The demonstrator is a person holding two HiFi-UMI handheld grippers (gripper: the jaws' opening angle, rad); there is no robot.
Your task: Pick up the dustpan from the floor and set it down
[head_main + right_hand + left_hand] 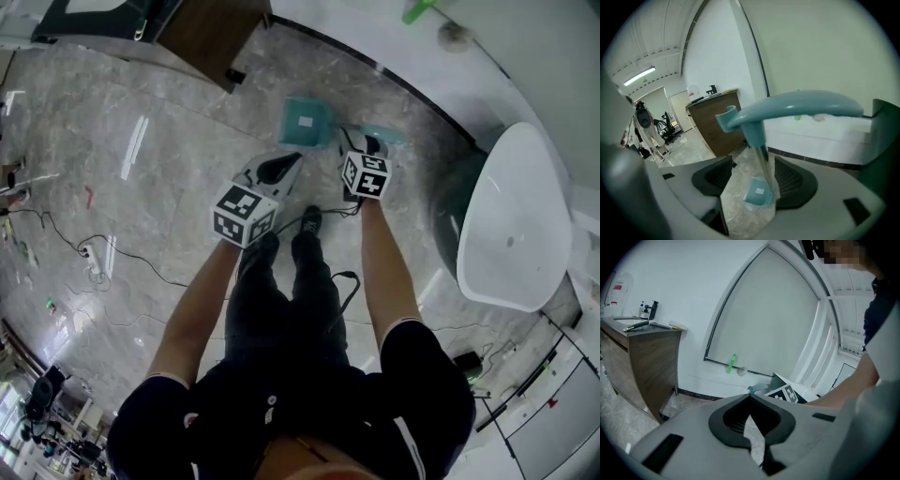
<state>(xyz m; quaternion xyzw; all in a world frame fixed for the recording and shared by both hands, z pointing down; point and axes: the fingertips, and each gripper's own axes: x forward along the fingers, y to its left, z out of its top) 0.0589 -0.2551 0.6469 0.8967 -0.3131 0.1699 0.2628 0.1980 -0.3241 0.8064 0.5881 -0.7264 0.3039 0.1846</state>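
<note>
- On the marble floor [169, 159] just ahead of the person's feet stands the dustpan [307, 124], its teal pan flat on the tiles and its long shaft rising to a curved handle [797, 105] at hand height, so it can be reached without bending.
- The right gripper [361, 142] sits at the top of that shaft. Its jaws are spread wide, one on each side of the shaft just under the handle, and the pads do not press on it. The dustpan appears to stand on its own.
- Looking down between those jaws, the pan [759, 192] shows far below, which suggests the gripper is lined up along the shaft for a clean pinch or a clean let-go; which of the two, I cannot tell.
- The left gripper [281, 169] hangs beside it to the left, jaws pressed together on nothing, kept clear since one gripper is enough for a light dustpan.
- A wooden cabinet [211, 28] and a white tub [516, 220] flank the spot, well apart from the dustpan.
</note>
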